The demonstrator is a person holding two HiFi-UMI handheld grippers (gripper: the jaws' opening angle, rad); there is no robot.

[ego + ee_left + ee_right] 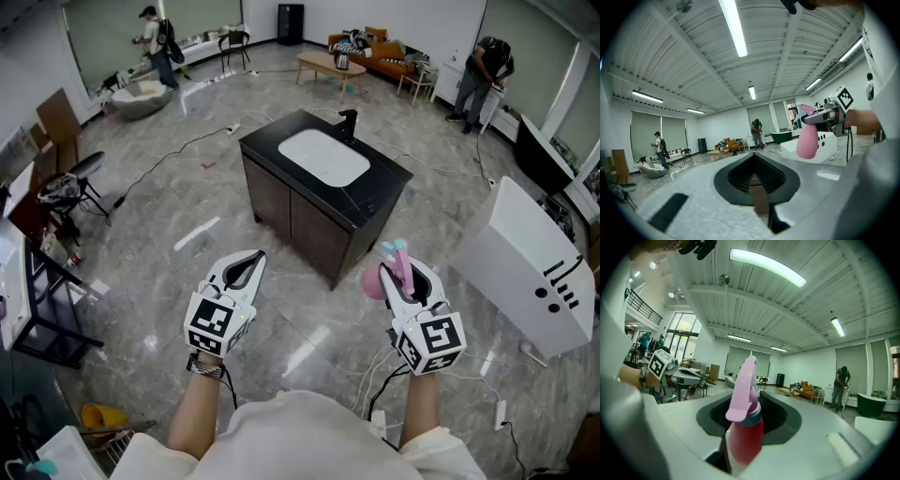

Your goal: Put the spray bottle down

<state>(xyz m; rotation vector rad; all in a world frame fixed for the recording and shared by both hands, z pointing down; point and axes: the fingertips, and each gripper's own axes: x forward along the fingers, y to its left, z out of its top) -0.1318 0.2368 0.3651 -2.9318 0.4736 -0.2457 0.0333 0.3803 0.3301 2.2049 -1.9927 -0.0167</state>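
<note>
At 5 o'clock from the sink cabinet (281,202), the right hand-held gripper (405,272) is clamping the bottle (378,279) at its neck. The pink body is hanging at the gripper's 9 o'clock side and the spray head is rising at 12 o'clock. The bottle is being held in the air above the floor (187,216), well apart from the cabinet. At 9 o'clock from the bottle, the left hand-held gripper (251,261) is hovering with its jaws together and nothing between them. Both grippers are pointing toward 12 o'clock, nearly level.
</note>
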